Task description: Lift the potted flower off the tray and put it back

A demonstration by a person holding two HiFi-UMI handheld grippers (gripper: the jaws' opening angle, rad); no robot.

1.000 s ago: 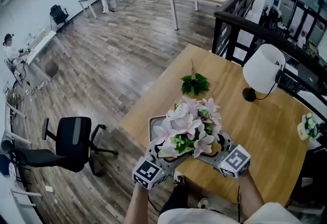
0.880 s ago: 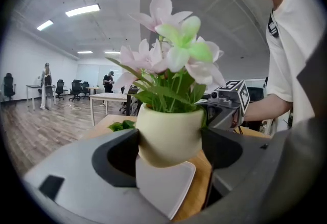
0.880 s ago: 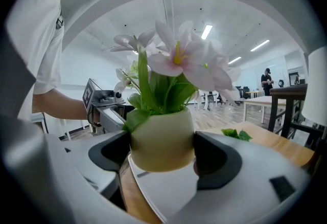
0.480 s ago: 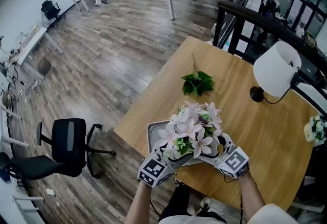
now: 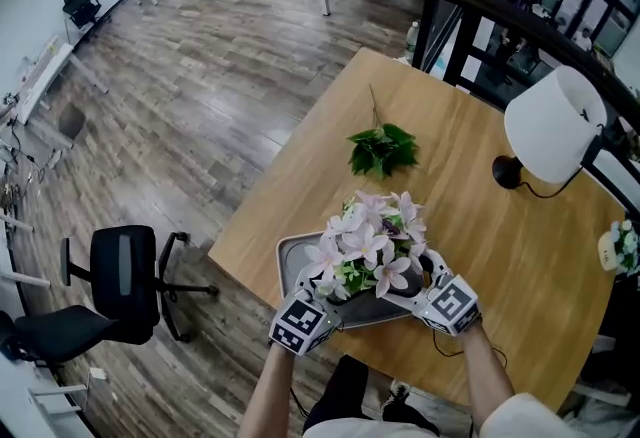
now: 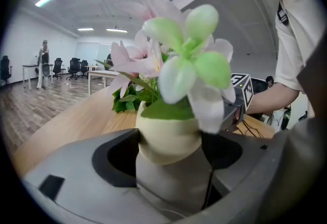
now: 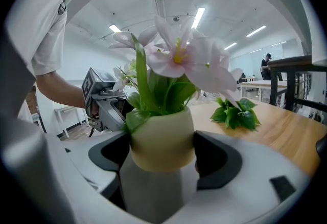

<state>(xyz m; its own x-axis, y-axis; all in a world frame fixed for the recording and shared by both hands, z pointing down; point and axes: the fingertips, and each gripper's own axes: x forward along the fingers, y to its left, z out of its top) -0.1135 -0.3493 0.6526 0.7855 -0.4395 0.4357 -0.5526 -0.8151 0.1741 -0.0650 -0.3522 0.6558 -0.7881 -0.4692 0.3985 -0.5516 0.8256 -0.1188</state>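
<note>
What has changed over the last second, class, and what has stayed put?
The potted flower, clamped by the left tongs and right tongs, seems to have sunk toward the tray; nothing was released. The leafy sprig and lamp stayed on the table.

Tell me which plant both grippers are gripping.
The pink potted flower at the tray, not the loose green sprig or the white bunch far right.

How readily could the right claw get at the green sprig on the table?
Probably not yet. The right claw is shut on the flower pot, which the left claw grips too, and the green sprig lies apart beyond the blooms. It would have to let go first.
</note>
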